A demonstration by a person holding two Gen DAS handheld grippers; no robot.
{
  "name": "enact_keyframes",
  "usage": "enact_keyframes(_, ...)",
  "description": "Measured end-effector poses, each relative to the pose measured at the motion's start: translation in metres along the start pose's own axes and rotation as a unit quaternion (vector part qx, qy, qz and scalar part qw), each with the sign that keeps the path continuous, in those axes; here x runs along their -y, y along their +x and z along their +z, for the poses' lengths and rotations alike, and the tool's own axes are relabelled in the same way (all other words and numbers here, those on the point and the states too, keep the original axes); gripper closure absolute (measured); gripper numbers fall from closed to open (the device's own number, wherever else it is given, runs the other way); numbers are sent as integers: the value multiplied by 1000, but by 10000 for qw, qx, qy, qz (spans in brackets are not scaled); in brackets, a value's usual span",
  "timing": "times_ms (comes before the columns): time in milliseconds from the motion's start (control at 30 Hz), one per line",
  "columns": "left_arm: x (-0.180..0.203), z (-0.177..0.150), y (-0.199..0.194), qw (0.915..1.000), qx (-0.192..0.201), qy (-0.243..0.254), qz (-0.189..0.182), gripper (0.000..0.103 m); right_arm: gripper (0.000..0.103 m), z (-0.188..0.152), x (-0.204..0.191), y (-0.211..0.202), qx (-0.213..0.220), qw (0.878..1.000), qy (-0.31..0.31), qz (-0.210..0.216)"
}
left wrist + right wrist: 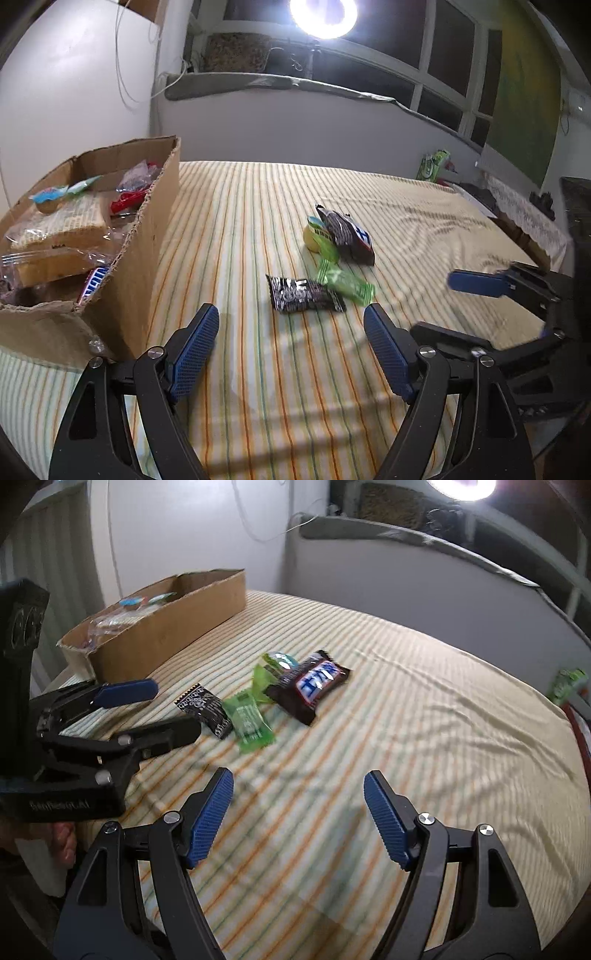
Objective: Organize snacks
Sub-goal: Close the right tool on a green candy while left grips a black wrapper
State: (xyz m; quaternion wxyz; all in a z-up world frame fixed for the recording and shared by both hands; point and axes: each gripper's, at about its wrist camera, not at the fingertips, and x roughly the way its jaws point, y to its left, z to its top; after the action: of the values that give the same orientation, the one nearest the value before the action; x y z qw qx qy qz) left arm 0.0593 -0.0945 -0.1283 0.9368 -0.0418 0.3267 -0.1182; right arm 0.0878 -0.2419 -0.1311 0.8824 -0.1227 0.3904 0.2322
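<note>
Loose snacks lie on the striped bed: a small black wrapper (pixel 303 294) (pixel 205 712), a green candy wrapper (pixel 345 282) (pixel 251 720), a dark chocolate bar (pixel 347 234) (pixel 309 685), and a yellow-green sweet (pixel 314 233) (pixel 279 661) behind it. A cardboard box (pixel 144 236) (pixel 166 627) at the left holds several packed snacks. My left gripper (pixel 291 332) (pixel 162 709) is open and empty, just short of the black wrapper. My right gripper (pixel 298 797) is open and empty, nearer than the snacks; in the left wrist view one blue pad (pixel 476 283) shows at the right.
The striped sheet (pixel 406 720) covers the bed. A grey headboard (pixel 295 122) and a white wall stand behind. A bright ring lamp (pixel 323 14) shines above. A green packet (pixel 432 166) (pixel 567 683) lies at the bed's far edge.
</note>
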Motion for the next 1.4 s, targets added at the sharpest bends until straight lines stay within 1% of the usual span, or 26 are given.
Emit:
enact_keyframes(100,-8,5,2,9998,-37,-215,-16,30,29,7,-6,13,-103,9994,-277,203)
enact_keyframes(133,-12,8,2,9995,-41,-311,-62,34,34,10,-8,17,-142,9988,-393,272)
enact_keyframes(167,-15,12,3,9991,-45,-403,-112,39,36,12,-9,23,-189,9982,-465,333)
enact_keyframes(200,-17,13,3,9987,-48,-486,-147,41,37,16,-10,26,-211,9977,-522,390)
enact_keyframes(233,-19,14,3,9983,-62,-549,-166,45,40,18,-12,28,-216,9972,-572,433)
enact_keyframes(267,-20,15,4,9979,-92,-600,-208,46,45,21,-13,31,-240,9963,-663,500)
enact_keyframes(300,-19,15,5,9975,-129,-635,-277,46,48,23,-15,33,-251,9955,-736,538)
enact_keyframes(333,-18,15,7,9972,-168,-638,-346,46,53,26,-16,35,-255,9947,-809,586)
enact_keyframes(367,-16,16,9,9970,-202,-634,-392,49,60,27,-17,37,-271,9942,-824,642)
enact_keyframes(400,-13,16,11,9966,-236,-614,-490,55,64,28,-17,37,-277,9938,-817,707)
enact_keyframes(433,-10,16,14,9966,-299,-552,-542,72,75,27,-17,37,-275,9937,-804,724)
enact_keyframes(467,-9,15,16,9968,-333,-508,-511,89,79,25,-16,35,-269,9941,-768,722)
enact_keyframes(533,-9,13,18,9966,-320,-492,-578,90,79,18,-16,28,-243,9950,-681,689)
enact_keyframes(567,-8,13,16,9966,-291,-468,-605,93,79,14,-15,24,-215,9955,-645,665)
enact_keyframes(633,-6,13,13,9970,-229,-390,-628,94,79,7,-16,18,-78,9969,-579,533)
enact_keyframes(733,-6,13,11,9970,-145,-417,-633,95,79,1,-11,13,43,9981,-346,512)
enact_keyframes(867,-7,13,7,9970,-102,-418,-638,96,79,-4,-7,5,160,9992,-140,343)
enact_keyframes(967,-10,12,0,9972,-31,-393,-634,97,79,-8,-6,-1,241,9992,29,321)
enact_keyframes(1167,-6,9,-2,9974,13,-327,-637,97,79,-20,-1,-6,492,9960,712,205)
enact_keyframes(1400,-1,6,-2,9980,61,-247,-577,97,79,-27,-4,-9,697,9927,982,88)
